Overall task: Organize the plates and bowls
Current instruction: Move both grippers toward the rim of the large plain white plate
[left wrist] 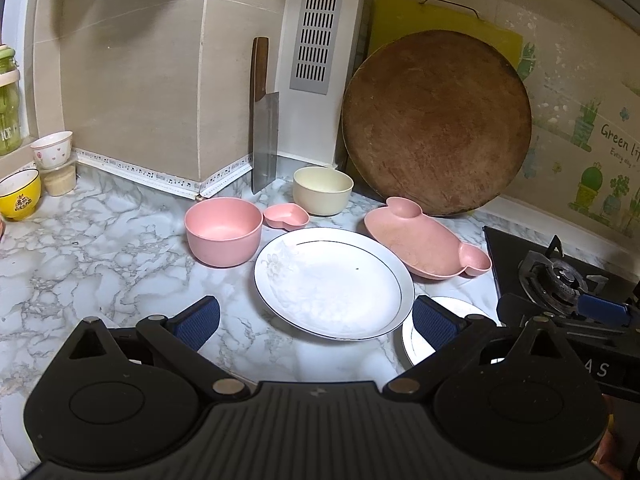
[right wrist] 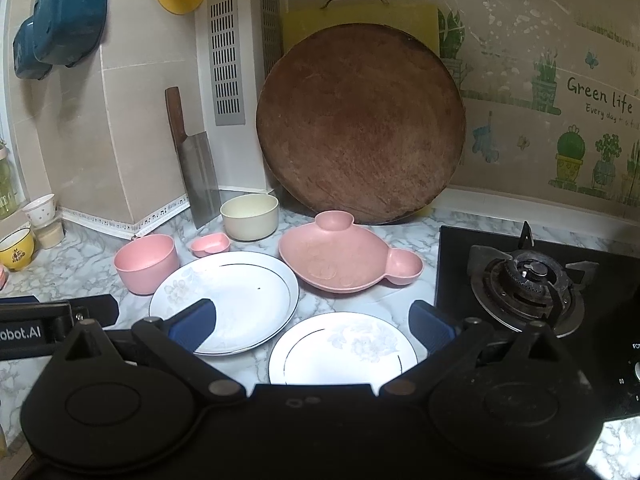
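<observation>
On the marble counter lie a large white plate (left wrist: 334,282) (right wrist: 232,300) and a smaller white plate (right wrist: 344,350) (left wrist: 460,308) to its right. Behind them stand a pink bowl (left wrist: 222,230) (right wrist: 146,262), a small pink heart dish (left wrist: 286,216) (right wrist: 210,245), a cream bowl (left wrist: 322,190) (right wrist: 250,216) and a pink bear-shaped dish (left wrist: 424,240) (right wrist: 348,256). My left gripper (left wrist: 316,322) is open and empty, just in front of the large plate. My right gripper (right wrist: 312,326) is open and empty, over the smaller plate.
A round wooden board (left wrist: 436,124) (right wrist: 360,124) and a cleaver (left wrist: 264,148) (right wrist: 198,176) lean on the back wall. A gas hob (right wrist: 528,280) (left wrist: 560,276) is at the right. A yellow bowl (left wrist: 18,196) and a white cup (left wrist: 52,150) stand at the far left.
</observation>
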{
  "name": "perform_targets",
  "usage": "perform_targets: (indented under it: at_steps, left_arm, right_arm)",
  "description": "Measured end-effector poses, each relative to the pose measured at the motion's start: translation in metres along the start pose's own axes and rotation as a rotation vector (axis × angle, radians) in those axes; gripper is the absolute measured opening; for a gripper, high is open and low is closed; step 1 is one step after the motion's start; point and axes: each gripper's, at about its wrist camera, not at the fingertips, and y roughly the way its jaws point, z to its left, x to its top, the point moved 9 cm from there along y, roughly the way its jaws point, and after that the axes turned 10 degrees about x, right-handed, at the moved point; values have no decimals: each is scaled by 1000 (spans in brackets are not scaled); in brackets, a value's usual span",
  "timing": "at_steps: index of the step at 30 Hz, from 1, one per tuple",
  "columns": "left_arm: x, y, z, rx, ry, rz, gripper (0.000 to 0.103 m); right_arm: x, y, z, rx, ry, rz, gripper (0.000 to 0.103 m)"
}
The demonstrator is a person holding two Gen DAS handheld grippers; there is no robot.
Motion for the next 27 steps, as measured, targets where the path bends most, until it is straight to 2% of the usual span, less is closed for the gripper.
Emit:
perform_targets:
  at_steps: [8,13,27]
  left_arm:
    - [0,15,5,-7,8,13,103]
    - [6,34,19,-12,-22,27,103]
    - [-3,136,52,-40,-47,176,103]
  right_arm:
    - [-1,11,4,19,20,0,103]
    - [1,29,11,33,34,36,103]
    - [7,123,17,91,34,159,100]
